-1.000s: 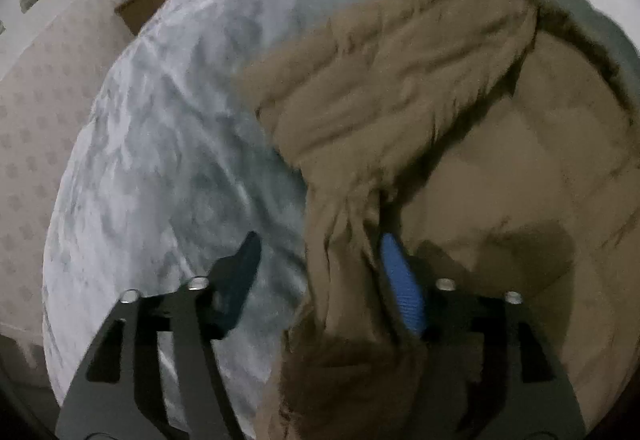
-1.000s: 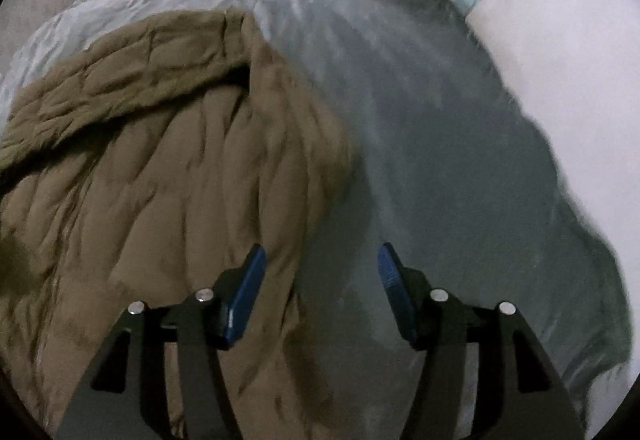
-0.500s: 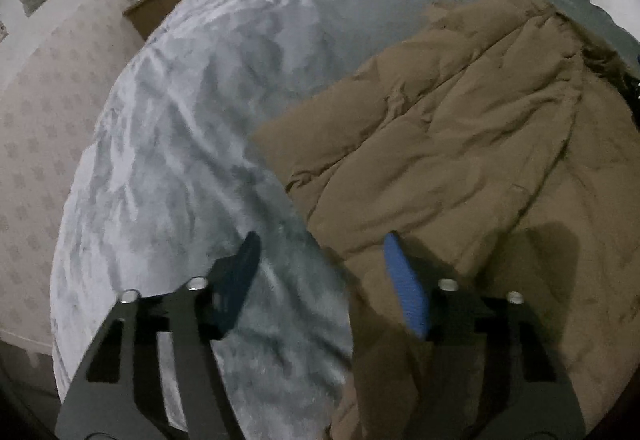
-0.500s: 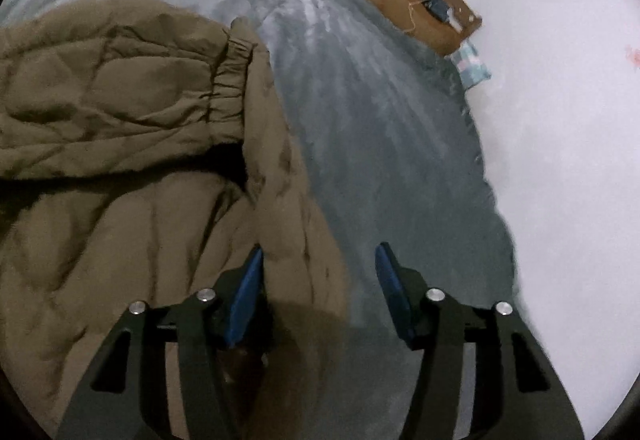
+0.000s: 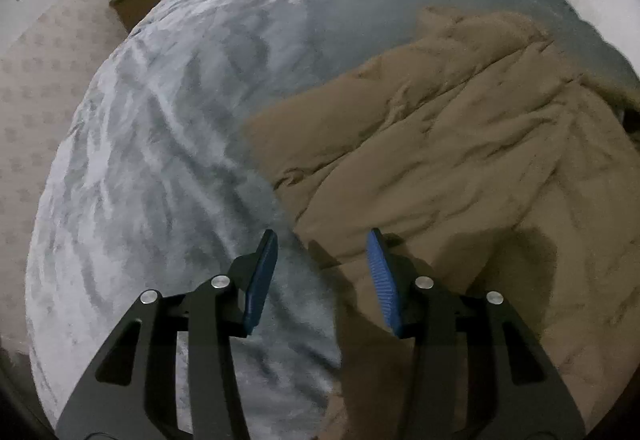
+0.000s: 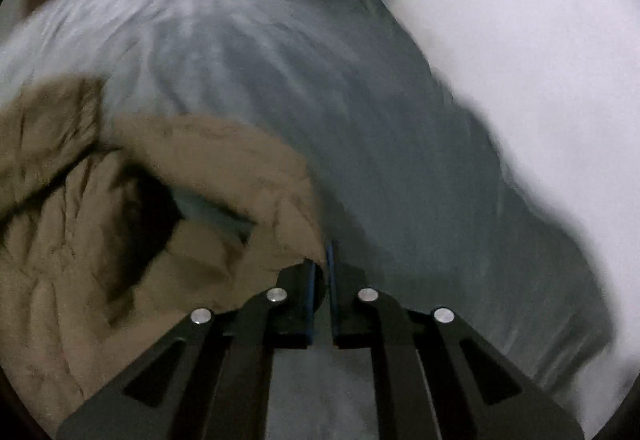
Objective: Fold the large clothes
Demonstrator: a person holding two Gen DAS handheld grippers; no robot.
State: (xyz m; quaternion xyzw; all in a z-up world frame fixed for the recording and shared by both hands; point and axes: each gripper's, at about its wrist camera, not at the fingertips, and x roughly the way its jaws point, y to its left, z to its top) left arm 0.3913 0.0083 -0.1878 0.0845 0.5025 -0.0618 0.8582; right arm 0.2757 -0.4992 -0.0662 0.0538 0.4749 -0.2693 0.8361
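Since a second ago, the coat has settled flat across the right of the bed. Right gripper has clamped its hem, likely to fold; left gripper, jaws closing, straddles the edge ungripped.

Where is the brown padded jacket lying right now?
The brown padded jacket lies spread on the grey plush blanket, filling the left wrist view's right half; its edge is pinched in the right gripper.
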